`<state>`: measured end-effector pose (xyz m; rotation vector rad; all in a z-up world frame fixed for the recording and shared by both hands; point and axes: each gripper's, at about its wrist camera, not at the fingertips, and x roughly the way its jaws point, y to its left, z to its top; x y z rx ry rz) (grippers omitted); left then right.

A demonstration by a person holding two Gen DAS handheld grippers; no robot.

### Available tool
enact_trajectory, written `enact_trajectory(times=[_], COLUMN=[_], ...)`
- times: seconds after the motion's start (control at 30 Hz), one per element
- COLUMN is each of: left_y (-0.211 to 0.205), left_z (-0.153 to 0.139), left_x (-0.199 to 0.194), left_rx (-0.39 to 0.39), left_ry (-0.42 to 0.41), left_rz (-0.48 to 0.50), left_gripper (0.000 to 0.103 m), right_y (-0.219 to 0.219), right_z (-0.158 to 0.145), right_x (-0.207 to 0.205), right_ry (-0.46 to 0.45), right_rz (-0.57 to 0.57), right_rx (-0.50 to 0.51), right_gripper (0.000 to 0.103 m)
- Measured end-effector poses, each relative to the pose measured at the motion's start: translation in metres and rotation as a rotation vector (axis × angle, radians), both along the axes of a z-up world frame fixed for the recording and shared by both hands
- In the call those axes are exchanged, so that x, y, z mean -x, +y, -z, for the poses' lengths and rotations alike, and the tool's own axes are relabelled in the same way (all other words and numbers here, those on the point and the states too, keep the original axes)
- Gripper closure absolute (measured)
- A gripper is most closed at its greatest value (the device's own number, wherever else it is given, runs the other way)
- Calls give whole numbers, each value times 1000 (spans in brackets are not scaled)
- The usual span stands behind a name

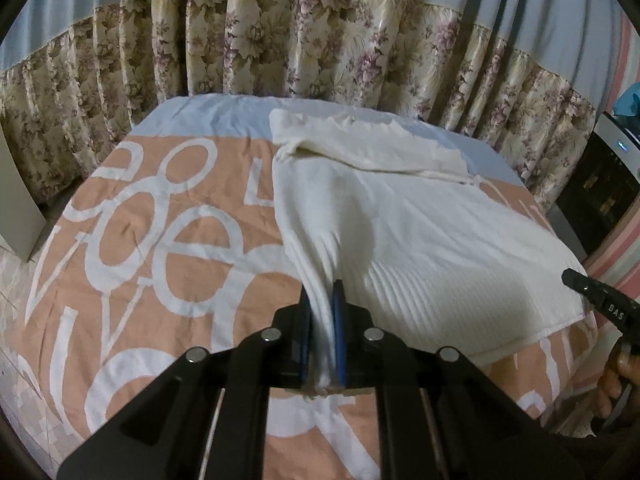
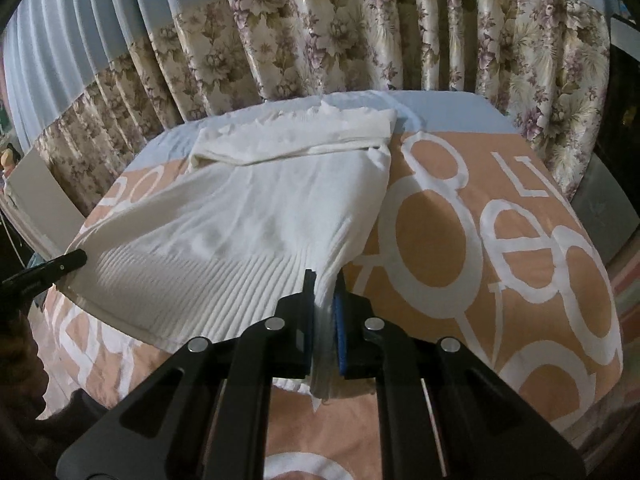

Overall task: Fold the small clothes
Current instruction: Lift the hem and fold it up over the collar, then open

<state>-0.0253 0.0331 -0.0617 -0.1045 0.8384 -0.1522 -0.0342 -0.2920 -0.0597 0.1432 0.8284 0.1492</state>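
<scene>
A white ribbed garment (image 1: 420, 236) lies spread on the bed, its far part folded over in a band. My left gripper (image 1: 322, 300) is shut on the garment's near left hem corner and lifts it a little. My right gripper (image 2: 323, 286) is shut on the garment (image 2: 240, 220) at its near right hem corner, also raised. The right gripper shows at the right edge of the left wrist view (image 1: 600, 296). The left gripper shows at the left edge of the right wrist view (image 2: 44, 270).
The bed has a peach sheet with large white letters (image 1: 160, 248) and a pale blue band at the far end. Floral curtains (image 1: 320, 40) hang close behind it. A dark appliance (image 1: 600, 184) stands to the right, a pale board (image 1: 16, 200) to the left.
</scene>
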Motion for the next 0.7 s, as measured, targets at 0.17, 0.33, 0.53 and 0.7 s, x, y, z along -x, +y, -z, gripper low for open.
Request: enact_trajectory(times=[0.17, 0.33, 0.53, 0.7], left_y=[-1, 7, 6, 1], left_z=[3, -5, -17, -22], left_x=[-15, -41, -92, -135], left_rx=[-1, 9, 15, -5], left_ry=[4, -30, -65, -96], left_rz=[-2, -26, -28, -23], left_gripper=[93, 93, 93, 93], right_y=[2, 5, -1, -3], right_z=[-3, -11, -23, -23], right_x=[-17, -44, -93, -141], right_ry=[-18, -41, -76, -94], right_rz=[2, -12, 4, 3], right_rx=[-3, -10, -38, -15], right_gripper=[95, 95, 94, 94])
